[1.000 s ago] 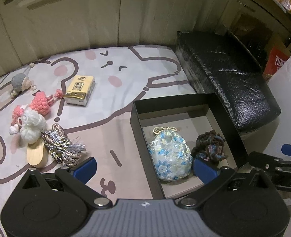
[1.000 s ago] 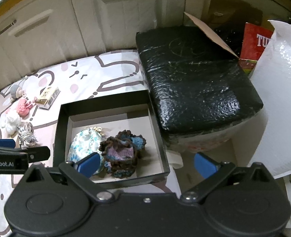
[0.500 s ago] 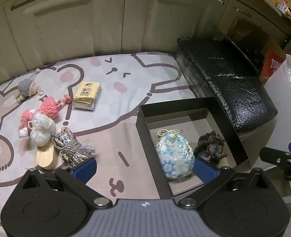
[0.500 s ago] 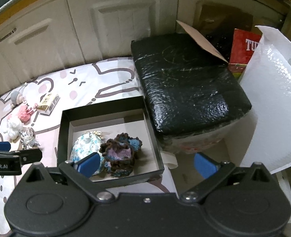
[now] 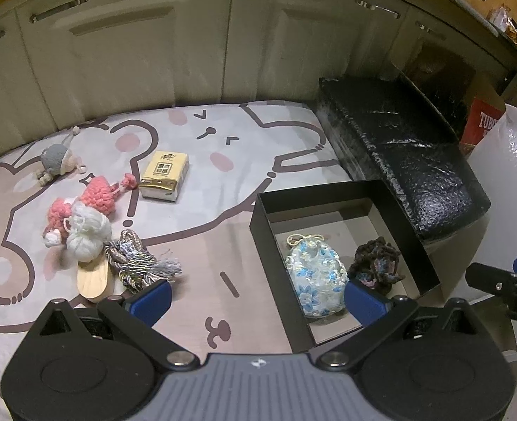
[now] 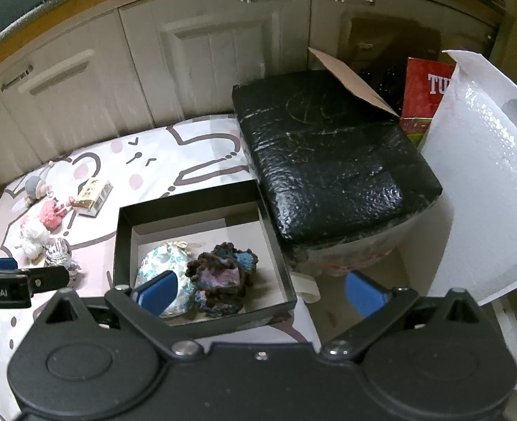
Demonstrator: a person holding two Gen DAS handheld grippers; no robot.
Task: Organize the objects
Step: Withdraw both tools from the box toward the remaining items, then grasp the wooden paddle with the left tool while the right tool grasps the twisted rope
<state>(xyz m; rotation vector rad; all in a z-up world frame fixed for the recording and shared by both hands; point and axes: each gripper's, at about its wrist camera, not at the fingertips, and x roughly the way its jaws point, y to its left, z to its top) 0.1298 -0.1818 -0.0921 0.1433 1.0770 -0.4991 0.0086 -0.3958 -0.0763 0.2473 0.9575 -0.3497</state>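
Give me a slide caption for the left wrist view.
Open left gripper hovers between loose trinkets on the mat and a black box holding two items.

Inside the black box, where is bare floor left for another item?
The black box is bare along its far half, behind the floral pouch and dark crochet piece. The near half is crowded; those two sit close together.

- A cartoon-print mat (image 5: 223, 210) carries everything; it reaches a row of pale cabinet doors.
- An open black box (image 5: 265, 210) sits on the mat, with a bulky black wrapped package (image 5: 405, 161) touching its right wall.
- Left of the box, well apart: a yellow tissue pack (image 5: 165, 179).
- Farther left: a pink yarn toy (image 5: 97, 194), white yarn ball (image 5: 88, 233), wooden piece (image 5: 93, 282) and grey tasselled cord (image 5: 139, 263) clustered together.
- Farthest from the box: a grey doll (image 5: 56, 163).
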